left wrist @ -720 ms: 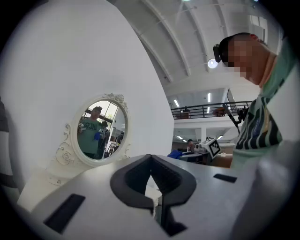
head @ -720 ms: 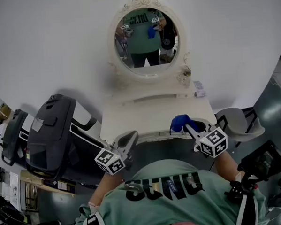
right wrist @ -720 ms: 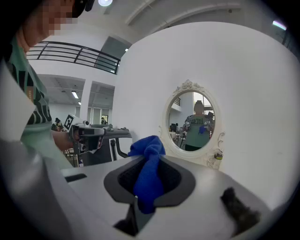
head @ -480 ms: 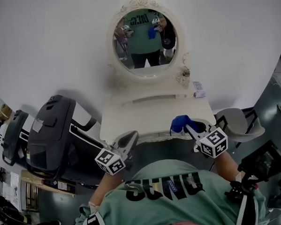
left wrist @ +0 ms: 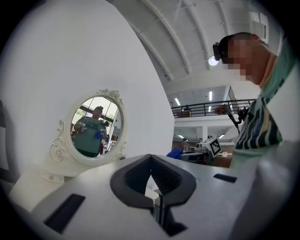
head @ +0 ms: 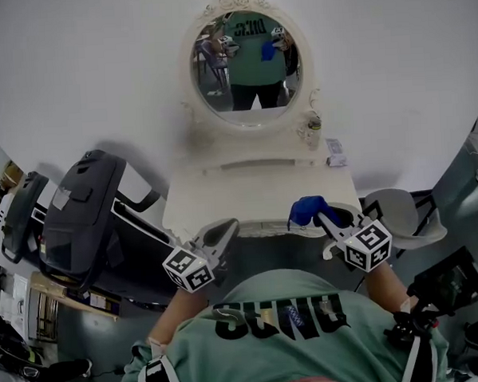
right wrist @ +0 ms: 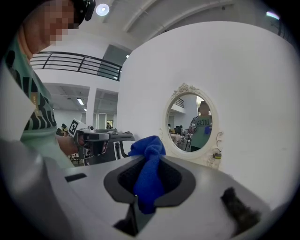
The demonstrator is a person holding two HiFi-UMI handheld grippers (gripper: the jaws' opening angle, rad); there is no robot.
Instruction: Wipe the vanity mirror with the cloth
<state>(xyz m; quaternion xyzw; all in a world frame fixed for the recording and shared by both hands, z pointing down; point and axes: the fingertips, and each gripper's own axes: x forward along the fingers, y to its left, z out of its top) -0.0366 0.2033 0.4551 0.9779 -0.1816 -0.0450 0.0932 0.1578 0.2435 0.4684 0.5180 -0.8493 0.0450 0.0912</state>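
While your right gripper (head: 323, 218) pinches the blue cloth (head: 305, 209), your left gripper (head: 223, 232) is squeezed together, away from the mirror (head: 247, 66).

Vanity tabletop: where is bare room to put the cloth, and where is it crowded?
The tabletop is bare across middle and left, in front of the mirror. Crowded only at back right: a small bottle and a box.

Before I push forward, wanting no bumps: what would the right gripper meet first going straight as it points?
Probably the white wall just left of the vanity mirror. The right gripper, shut on the blue cloth, points over the vanity top, and nothing shows between; depth is unclear.
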